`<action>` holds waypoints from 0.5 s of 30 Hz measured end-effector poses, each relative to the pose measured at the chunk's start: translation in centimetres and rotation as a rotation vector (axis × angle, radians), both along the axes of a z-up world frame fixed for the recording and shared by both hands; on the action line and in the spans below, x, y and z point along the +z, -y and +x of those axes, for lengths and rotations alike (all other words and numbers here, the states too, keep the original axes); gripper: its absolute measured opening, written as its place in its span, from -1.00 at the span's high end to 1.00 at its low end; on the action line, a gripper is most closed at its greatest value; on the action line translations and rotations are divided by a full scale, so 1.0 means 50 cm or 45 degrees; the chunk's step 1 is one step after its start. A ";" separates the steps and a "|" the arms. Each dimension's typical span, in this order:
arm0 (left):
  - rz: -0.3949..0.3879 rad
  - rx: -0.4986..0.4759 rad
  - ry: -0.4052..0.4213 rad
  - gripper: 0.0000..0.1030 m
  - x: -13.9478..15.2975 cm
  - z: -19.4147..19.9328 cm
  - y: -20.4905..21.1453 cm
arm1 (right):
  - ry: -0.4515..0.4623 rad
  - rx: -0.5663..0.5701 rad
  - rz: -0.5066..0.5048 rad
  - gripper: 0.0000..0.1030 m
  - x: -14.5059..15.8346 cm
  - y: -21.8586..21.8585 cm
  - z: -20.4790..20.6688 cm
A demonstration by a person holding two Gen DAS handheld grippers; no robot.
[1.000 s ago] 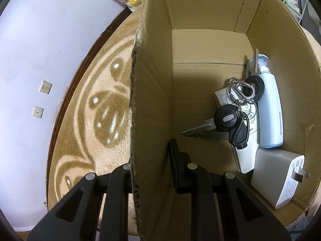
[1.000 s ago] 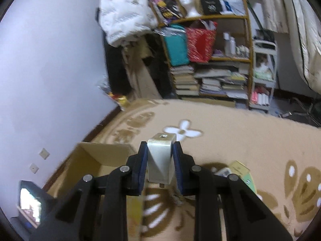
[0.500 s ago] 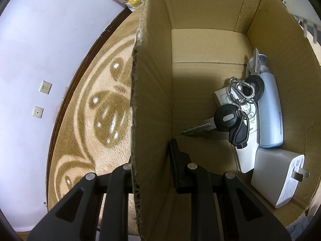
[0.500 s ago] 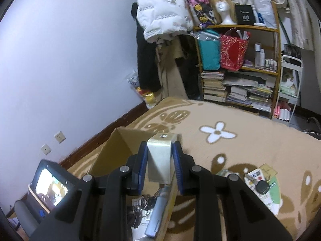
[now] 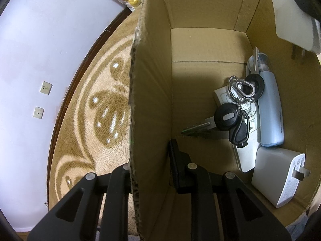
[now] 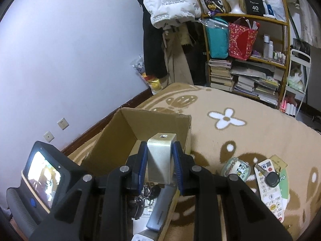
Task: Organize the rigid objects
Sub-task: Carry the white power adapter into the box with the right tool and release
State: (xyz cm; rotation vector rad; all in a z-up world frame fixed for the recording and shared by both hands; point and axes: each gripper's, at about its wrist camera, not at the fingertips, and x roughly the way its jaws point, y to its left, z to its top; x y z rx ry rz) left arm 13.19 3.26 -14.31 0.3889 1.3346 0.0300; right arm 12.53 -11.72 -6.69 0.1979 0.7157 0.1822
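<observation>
Over box (image 6: 152, 120) now: clawed charger (image 6: 160, 156)

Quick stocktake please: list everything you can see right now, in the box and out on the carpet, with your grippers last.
cardboard box: 1, brown, on carpet
key bunch: 1, black, in box
remote: 1, white, in box under keys
slim device: 1, pale blue, in box
charger: 1, white, in box
second charger: 1, white, above box
tape roll: 1, patterned, carpet
second remote: 1, white, carpet
left gripper: clamped on box wall
right gripper: holding second charger
</observation>
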 end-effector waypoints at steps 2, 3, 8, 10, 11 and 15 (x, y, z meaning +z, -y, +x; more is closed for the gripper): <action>0.000 0.001 0.000 0.62 0.000 0.000 0.000 | -0.010 -0.002 0.001 0.48 -0.004 0.002 0.001; 0.001 0.000 0.000 0.62 0.000 0.000 0.000 | -0.011 -0.003 0.001 0.48 -0.005 0.003 0.001; -0.006 0.002 -0.002 0.62 0.000 0.001 0.000 | -0.009 -0.010 -0.013 0.48 -0.005 0.000 0.001; -0.006 0.002 -0.003 0.62 0.001 0.002 0.000 | -0.018 -0.011 -0.012 0.48 -0.007 -0.001 0.003; -0.006 0.002 -0.003 0.62 0.001 0.002 0.000 | -0.023 -0.013 -0.011 0.47 -0.008 -0.001 0.004; -0.018 0.006 -0.009 0.62 0.001 0.005 -0.004 | 0.016 -0.035 -0.005 0.47 0.000 0.004 0.001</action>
